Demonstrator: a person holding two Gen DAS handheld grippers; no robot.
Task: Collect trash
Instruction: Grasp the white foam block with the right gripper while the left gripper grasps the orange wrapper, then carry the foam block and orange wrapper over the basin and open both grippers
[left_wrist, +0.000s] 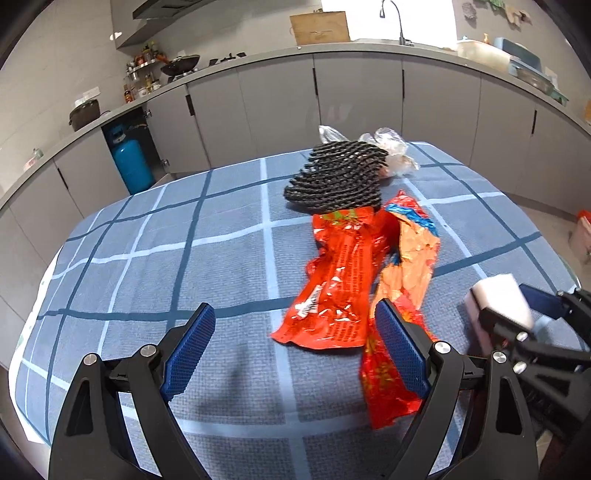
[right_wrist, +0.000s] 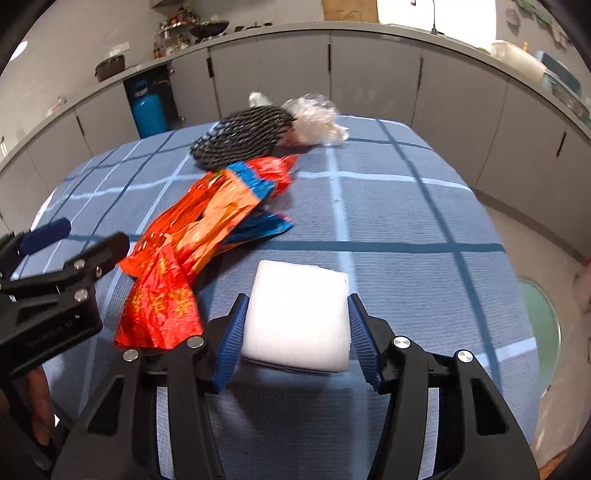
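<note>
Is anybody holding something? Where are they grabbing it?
Yes. The right hand-held gripper is shut on the white foam block, pinching its two opposite sides. The left hand-held gripper is open and holds nothing.

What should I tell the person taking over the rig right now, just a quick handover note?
Right gripper: shut on the white foam block, held just above the table.
Left gripper: open, empty, low over the blue checked tablecloth with its right finger beside the red snack wrapper.
Still on the table: the red wrapper, the orange wrapper lying against it, the black foam net and the crumpled clear plastic at the far edge.
Done: foam block picked up. No bin is in view.
Left: everything else.
</note>
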